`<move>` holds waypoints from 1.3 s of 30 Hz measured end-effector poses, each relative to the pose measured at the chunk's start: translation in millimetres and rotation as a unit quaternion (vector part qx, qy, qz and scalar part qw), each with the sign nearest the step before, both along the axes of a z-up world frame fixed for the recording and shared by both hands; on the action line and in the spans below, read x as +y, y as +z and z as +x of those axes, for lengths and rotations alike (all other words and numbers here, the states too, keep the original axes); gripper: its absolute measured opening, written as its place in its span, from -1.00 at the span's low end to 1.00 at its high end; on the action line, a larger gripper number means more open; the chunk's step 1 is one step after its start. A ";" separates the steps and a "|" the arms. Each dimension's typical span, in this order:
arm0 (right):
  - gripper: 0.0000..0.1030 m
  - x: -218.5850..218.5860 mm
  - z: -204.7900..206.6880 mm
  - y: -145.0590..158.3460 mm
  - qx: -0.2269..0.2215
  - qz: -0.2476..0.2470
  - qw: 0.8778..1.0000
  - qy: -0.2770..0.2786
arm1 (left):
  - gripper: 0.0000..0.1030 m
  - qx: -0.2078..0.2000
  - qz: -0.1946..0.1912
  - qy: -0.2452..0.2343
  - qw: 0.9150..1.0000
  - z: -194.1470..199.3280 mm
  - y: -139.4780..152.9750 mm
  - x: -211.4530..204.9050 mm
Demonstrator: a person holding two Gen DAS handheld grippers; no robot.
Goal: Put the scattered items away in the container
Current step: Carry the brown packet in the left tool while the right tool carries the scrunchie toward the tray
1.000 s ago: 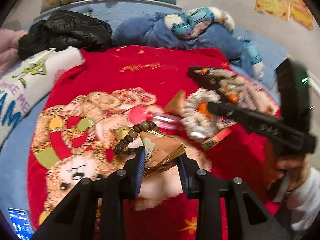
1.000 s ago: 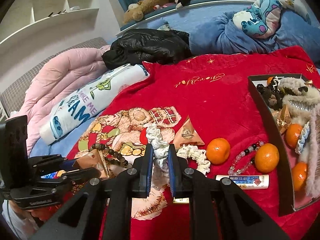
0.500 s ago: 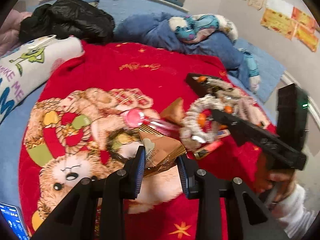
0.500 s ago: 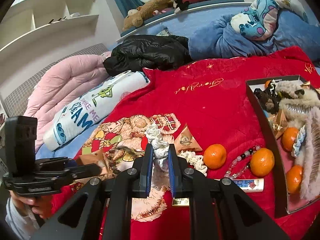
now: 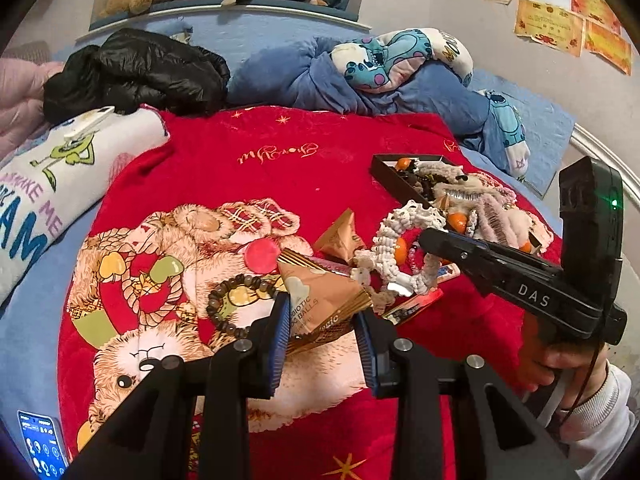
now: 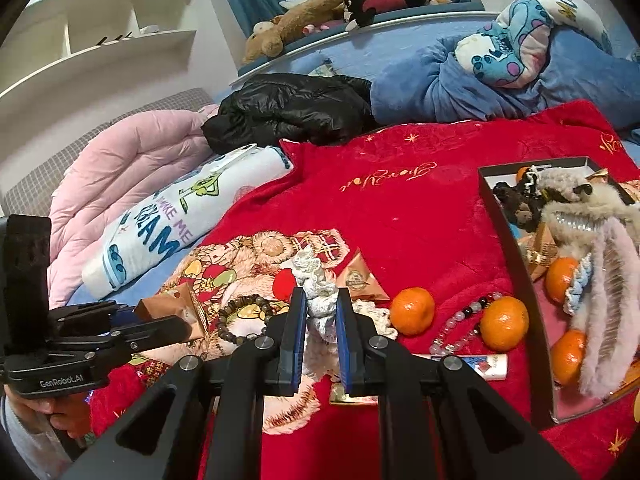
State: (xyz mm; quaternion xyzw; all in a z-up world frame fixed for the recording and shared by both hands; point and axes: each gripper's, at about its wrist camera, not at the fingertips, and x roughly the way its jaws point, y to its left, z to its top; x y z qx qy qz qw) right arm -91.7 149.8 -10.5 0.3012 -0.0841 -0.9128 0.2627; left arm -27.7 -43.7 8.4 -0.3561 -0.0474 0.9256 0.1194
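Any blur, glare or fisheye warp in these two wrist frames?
Left wrist: sharp, no motion blur; snack packet text legible; strong fisheye bend, dark corner vignette; phone screen glows at the lower left edge. Right wrist: sharp too; shelves curve heavily; flat indoor light, soft shadows, no glare on the tangerines.

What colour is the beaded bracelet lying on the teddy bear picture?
Dark brown bracelet, clearest in the left wrist view.
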 end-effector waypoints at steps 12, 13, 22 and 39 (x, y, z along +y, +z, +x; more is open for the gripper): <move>-0.72 40.6 24.6 18.9 0.007 -0.001 1.000 -0.029 | -0.37 0.028 0.013 -0.013 0.999 23.3 19.1 61.0; -0.72 43.7 27.2 21.0 0.007 0.000 1.000 -0.029 | -0.37 0.029 0.013 -0.009 0.999 28.4 20.9 67.6; -0.73 85.2 54.8 48.7 0.030 -0.010 0.998 -0.052 | -0.37 0.030 0.024 -0.014 0.999 59.0 69.4 117.5; -0.73 203.0 101.3 83.4 0.067 -0.033 0.982 -0.174 | -0.37 0.067 0.024 -0.078 0.994 44.6 98.8 206.0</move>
